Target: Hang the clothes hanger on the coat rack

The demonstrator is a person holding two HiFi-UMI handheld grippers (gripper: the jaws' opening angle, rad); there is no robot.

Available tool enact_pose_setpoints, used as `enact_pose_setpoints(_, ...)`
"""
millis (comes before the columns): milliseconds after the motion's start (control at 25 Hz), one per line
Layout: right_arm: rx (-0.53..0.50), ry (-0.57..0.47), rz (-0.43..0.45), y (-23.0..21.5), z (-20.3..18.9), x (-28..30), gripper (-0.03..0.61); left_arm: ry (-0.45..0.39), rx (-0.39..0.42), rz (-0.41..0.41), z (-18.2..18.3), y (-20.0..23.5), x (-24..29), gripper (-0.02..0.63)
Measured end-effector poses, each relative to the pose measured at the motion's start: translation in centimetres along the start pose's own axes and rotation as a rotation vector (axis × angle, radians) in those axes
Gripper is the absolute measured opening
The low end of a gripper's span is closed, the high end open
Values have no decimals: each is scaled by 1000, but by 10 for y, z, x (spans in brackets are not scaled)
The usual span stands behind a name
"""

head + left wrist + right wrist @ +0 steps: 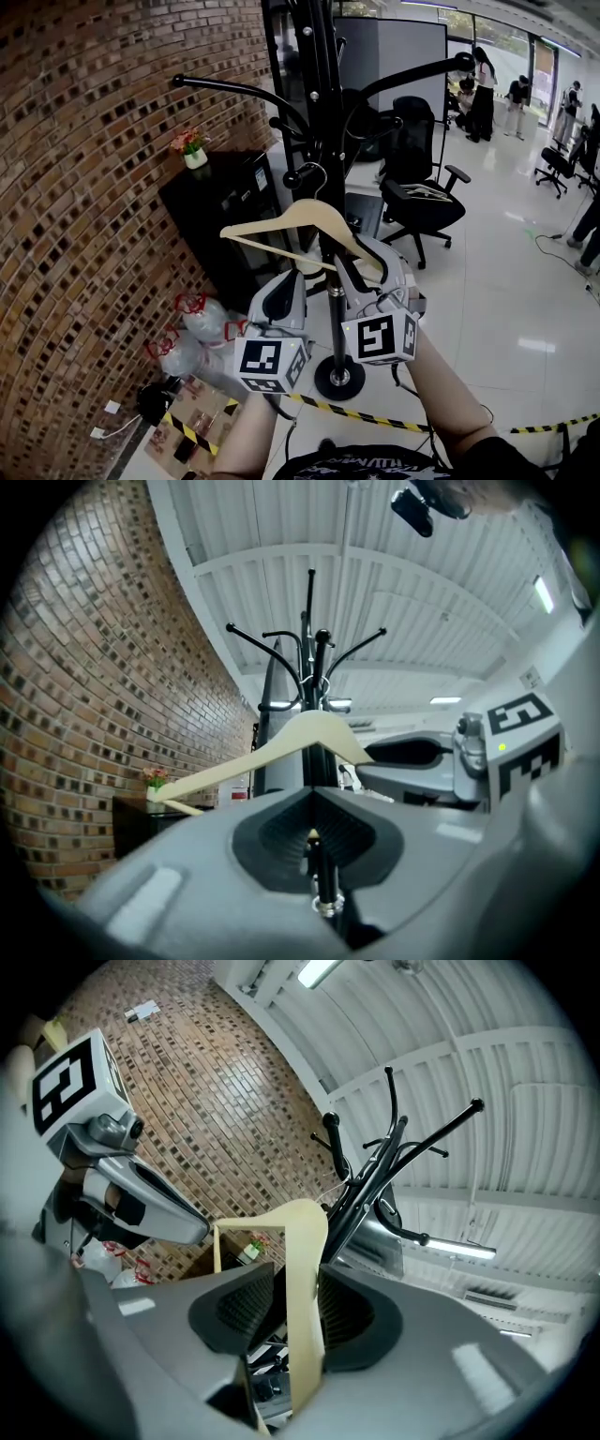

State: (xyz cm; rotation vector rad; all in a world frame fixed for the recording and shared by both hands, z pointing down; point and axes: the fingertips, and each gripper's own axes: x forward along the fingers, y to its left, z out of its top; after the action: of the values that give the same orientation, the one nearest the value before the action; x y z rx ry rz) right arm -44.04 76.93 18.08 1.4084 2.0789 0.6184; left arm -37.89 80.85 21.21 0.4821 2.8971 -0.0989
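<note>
The right gripper has its jaws a little apart around one arm of the wooden hanger. Only its own view shows the small gap beside the left pad. The left gripper has its jaws closed on nothing. Only the head view shows the whole hanger, with its hook right by the black coat rack in the middle.

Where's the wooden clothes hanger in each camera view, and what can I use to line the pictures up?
Head view: cream wooden clothes hanger at centre, in front of the pole.
Left gripper view: hanger at centre, one arm sloping down to the left.
Right gripper view: hanger at lower centre, a near-upright strip.
Shared landmark: black metal coat rack, behind the hanger.
</note>
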Motion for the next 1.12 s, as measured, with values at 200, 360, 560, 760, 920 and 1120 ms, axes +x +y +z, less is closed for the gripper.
enact_pose_setpoints(200, 70, -72, -7, -3, 15, -13, 163, -7, 0, -17, 2, -3, 1, 5)
enact_pose_setpoints(360, 119, -167, -22, -13, 46, -38, 161, -30, 16, -32, 10, -2, -4, 5)
enact_pose_setpoints(560, 274, -226, -125, -24, 63, -66, 33, -69, -33, -32, 25, 6, -10, 5)
enact_pose_setpoints(760, 320, -258, -146, -11, 76, -79, 16, -70, -55, -74, 30, 2, -19, 5)
enact_pose_setpoints(920, 323, -214, -169, 6, 64, -75, 9, -50, -68, -106, 20, 1, -24, 5)
enact_pose_setpoints(1120, 371, -144, -144, 17, 47, -72, 6, -28, -102, -128, 7, -7, -28, 5)
